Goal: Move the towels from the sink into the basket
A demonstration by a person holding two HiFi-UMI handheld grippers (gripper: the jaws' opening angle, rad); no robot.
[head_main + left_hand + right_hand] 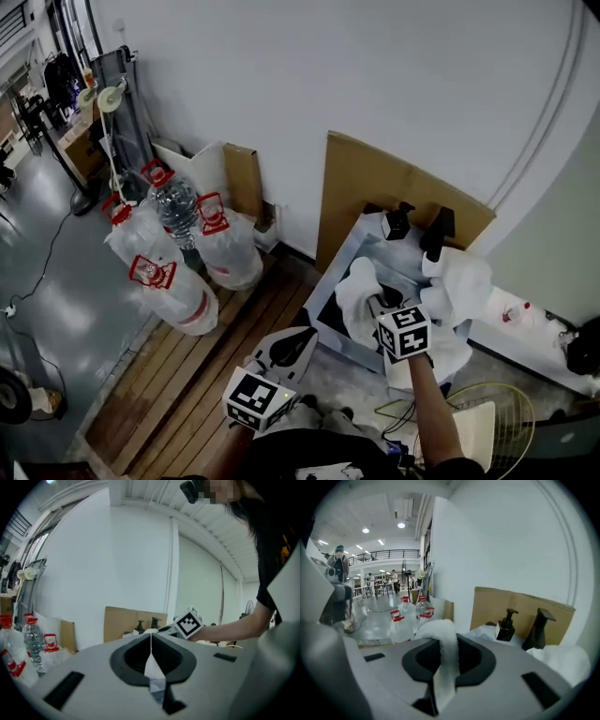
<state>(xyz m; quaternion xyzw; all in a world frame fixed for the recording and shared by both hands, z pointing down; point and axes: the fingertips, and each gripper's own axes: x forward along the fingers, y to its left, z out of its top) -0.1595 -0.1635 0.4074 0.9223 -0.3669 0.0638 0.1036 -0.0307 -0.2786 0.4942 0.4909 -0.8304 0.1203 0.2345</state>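
Nearest to me, my left gripper [151, 637] sits low with its jaws brought together. Only a thin seam shows between them and nothing is caught there.

Just past it and to the right, the wire basket [511, 386] stands by my right forearm, on the near side of the sink.

My right gripper [443, 641] is angled down over the sink [328, 281]. Its jaws are clamped on a white towel [358, 289], with a narrow fold of the cloth pinched between the pads and bulging up over the jaw tips. In the head view the rest of this towel hangs from the jaws into the basin, so it is over the sink and well apart from the basket.

More white towels [461, 279] are heaped on the sink's right side, draped over its edge.

At the back of the sink a black soap dispenser [395, 223] stands just beside a black faucet [438, 232]. A sheet of cardboard [366, 178] leans against the white wall behind them.

Off to the left, large water bottles [173, 211] with red handles are grouped on the floor by the wall.
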